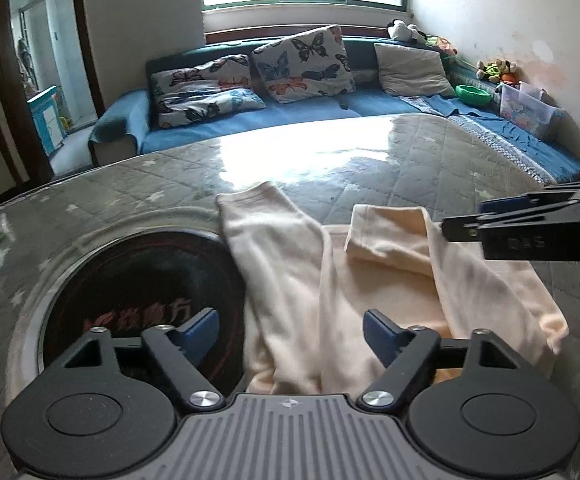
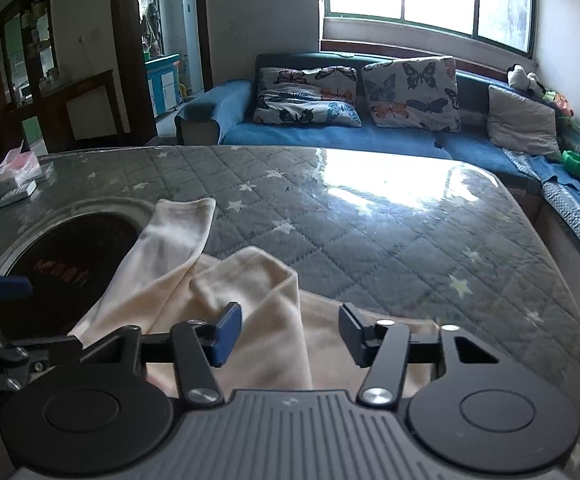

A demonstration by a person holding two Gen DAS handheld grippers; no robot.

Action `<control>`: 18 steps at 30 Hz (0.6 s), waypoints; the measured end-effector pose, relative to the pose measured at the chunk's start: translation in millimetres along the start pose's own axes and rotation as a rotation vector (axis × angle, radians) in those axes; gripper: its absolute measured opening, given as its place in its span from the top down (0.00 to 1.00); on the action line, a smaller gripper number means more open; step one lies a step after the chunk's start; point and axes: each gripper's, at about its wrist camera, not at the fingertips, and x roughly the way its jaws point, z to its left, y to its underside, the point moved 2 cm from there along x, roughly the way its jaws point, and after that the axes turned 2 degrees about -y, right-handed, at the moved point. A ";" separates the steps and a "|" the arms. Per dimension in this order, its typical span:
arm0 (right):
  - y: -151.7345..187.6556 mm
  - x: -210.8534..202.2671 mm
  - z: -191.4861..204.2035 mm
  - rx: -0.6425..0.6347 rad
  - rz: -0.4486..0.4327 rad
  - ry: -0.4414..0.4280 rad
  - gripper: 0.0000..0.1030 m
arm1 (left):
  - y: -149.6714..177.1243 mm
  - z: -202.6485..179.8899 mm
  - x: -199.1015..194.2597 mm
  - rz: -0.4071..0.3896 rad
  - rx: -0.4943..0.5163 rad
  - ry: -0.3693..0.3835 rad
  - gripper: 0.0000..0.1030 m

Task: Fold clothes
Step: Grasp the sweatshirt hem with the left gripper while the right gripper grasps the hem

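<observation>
Garment (image 1: 330, 280): cream knit, soft, light, limp; lies rumpled on near counter (image 2: 370, 220).
Hold: near hem corners, judged best.
Left claw (image 1: 292, 334): wide, empty.
Right claw (image 2: 290, 334): part-open, empty.

Not much to read from where I'm holding these. The only real lettering is on the dark round disc (image 1: 137, 292) set into the table: a row of red Chinese characters across its middle. The last one looks like 方, the rest are too blurry for me to make out. From my right-hand camera the same disc (image 2: 65, 264) shows the red row as a smear only. My right gripper (image 1: 462, 226) has tiny embossed marks on its body, unreadable.
</observation>
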 end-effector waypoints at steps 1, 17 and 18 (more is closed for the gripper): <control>-2.6 6.6 -1.6 0.001 0.007 0.000 0.53 | -2.5 -1.1 4.4 0.000 0.003 0.008 0.26; -7.2 56.1 -9.6 0.024 0.089 -0.039 0.94 | -14.7 -7.4 54.3 0.063 0.034 0.069 0.85; -7.0 55.1 -9.7 0.025 0.087 -0.038 0.95 | -14.0 -6.7 53.1 0.055 0.037 0.073 0.89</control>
